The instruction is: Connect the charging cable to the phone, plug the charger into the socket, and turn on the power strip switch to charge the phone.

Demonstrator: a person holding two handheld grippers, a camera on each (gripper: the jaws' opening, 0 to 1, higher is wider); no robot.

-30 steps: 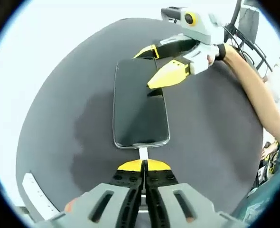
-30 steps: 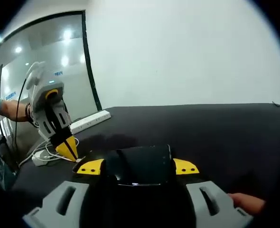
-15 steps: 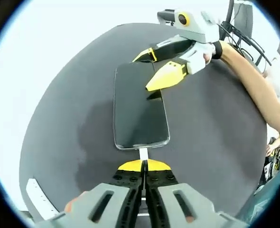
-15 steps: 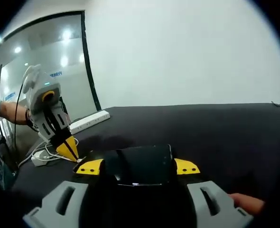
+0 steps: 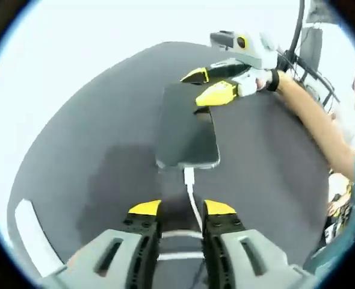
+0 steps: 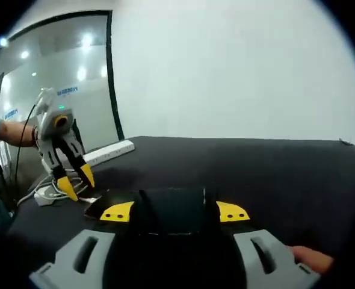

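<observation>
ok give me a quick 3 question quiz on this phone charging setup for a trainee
1. True or false: the white cable is plugged into the phone.
2. Which gripper holds the phone's far end? A) left gripper B) right gripper
3. Fill in: the left gripper's jaws are ____.

Key: 1 true, the plug sits in the phone's near edge. 2 B, its yellow tips sit on either side of the phone. 3 open, with the cable running loose between them. The power strip lies on the black table.
</observation>
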